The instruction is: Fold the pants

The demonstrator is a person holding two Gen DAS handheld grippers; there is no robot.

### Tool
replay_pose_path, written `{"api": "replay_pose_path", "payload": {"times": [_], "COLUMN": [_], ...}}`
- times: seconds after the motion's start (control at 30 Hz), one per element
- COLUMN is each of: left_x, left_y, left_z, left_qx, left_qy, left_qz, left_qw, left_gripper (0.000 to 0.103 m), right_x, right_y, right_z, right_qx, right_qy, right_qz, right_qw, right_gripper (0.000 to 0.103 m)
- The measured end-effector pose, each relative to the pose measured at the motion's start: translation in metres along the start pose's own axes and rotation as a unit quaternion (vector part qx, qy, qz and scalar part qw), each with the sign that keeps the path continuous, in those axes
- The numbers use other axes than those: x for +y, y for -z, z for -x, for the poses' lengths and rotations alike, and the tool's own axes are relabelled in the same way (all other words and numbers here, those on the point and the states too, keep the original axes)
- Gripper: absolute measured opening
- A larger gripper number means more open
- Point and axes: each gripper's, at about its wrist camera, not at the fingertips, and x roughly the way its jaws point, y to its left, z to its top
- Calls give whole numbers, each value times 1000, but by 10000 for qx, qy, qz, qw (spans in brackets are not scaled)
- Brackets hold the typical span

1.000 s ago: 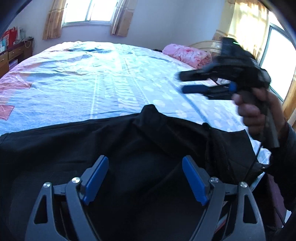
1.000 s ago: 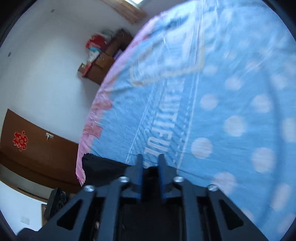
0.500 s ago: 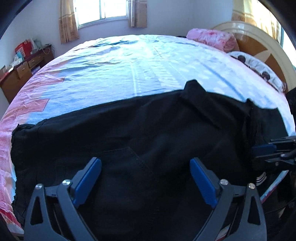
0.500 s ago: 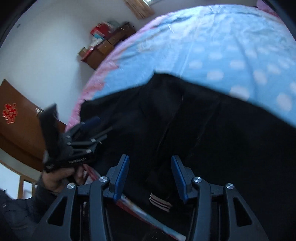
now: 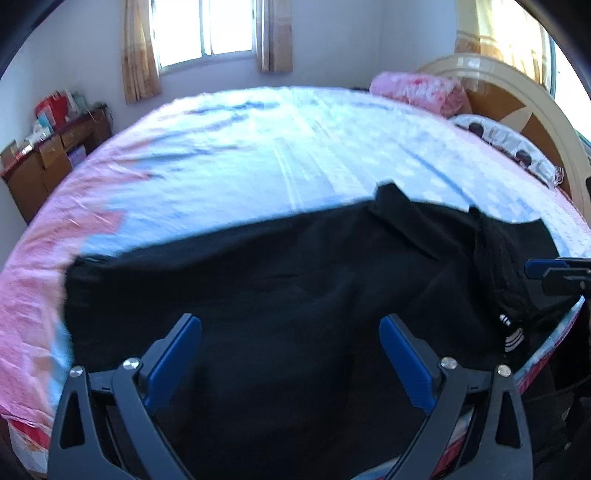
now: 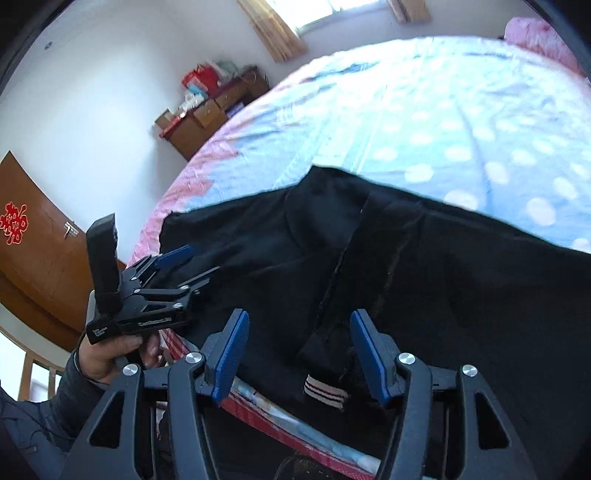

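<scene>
The black pants (image 5: 295, 295) lie spread along the near edge of the bed (image 5: 258, 147), reaching from about 9 o'clock to 3 o'clock in your left wrist view. A folded flap of the fabric peaks at 1 o'clock. A white-striped label (image 6: 325, 391) sits at the near hem, at 6 o'clock in your right wrist view, where the cloth hangs over the mattress edge.

Your left gripper (image 5: 290, 354) hovers over the middle of the pants, jaws spread wide, nothing between the blue pads (image 5: 173, 358). Contact with the fabric cannot be confirmed. Your right gripper (image 6: 301, 354) is likewise parted, its pads either side of the striped label, holding nothing. Your left hand (image 6: 110, 350) grips its handle at 8 o'clock in the right wrist view.

The bedsheet (image 6: 443, 110) is light blue with white dots and a pink border. A pink bundle (image 5: 417, 92) rests at 1 o'clock near the headboard (image 5: 517, 110). A wooden dresser (image 5: 48, 162) stands at 10 o'clock, a curtained window (image 5: 207, 33) at 12 o'clock, and a brown door (image 6: 33, 236) at 9 o'clock in the right wrist view.
</scene>
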Motion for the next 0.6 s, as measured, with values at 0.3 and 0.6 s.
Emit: {"api": "replay_pose_path", "payload": {"times": [0.3, 0.6], "left_x": [108, 158], "left_y": [12, 28], "left_z": [19, -12], "left_qx": [24, 298], "left_qy": [-875, -53], "left_qz": [586, 1526], "left_qw": [9944, 9878], "left_gripper": [100, 98], "right_x": [13, 18], "right_y": [7, 9], "right_z": [0, -4], "right_qx": [-419, -503], "right_qy": [-151, -186], "right_qz": [61, 152], "right_qw": [9990, 9984], "right_gripper": [59, 59]}}
